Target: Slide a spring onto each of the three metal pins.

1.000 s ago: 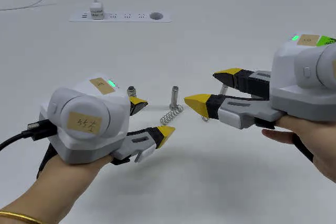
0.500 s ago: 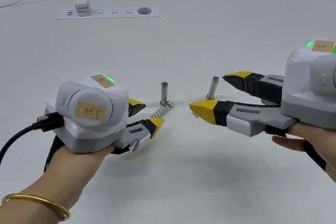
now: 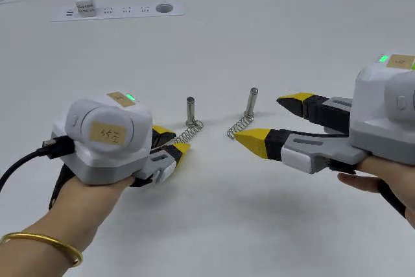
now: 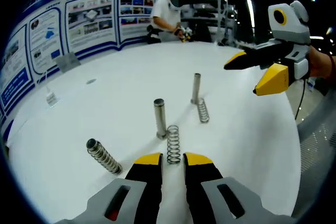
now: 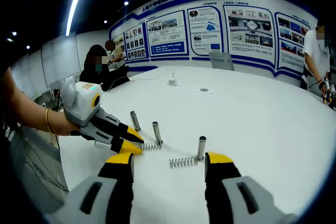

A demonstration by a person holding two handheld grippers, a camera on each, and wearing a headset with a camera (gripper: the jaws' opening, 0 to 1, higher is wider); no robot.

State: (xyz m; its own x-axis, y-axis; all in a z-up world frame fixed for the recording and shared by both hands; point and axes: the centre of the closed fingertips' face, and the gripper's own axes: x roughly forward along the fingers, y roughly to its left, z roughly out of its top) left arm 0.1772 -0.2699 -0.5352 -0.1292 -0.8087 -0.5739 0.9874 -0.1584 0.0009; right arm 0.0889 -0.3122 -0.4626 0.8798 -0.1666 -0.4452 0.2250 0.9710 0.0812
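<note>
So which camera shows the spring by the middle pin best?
Left gripper view: the spring sits close and central, coils distinct, one end between the tips of the left claw. The head view shows it smaller; the right gripper view, tiny.

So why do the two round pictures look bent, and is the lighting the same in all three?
Head view: no bending, even soft light, only faint shadows on the white table. Left gripper view: fisheye lens bows the table's edge; ceiling lights glare. Right gripper view: same bowing, wall posters curve, ceiling dark.
</note>
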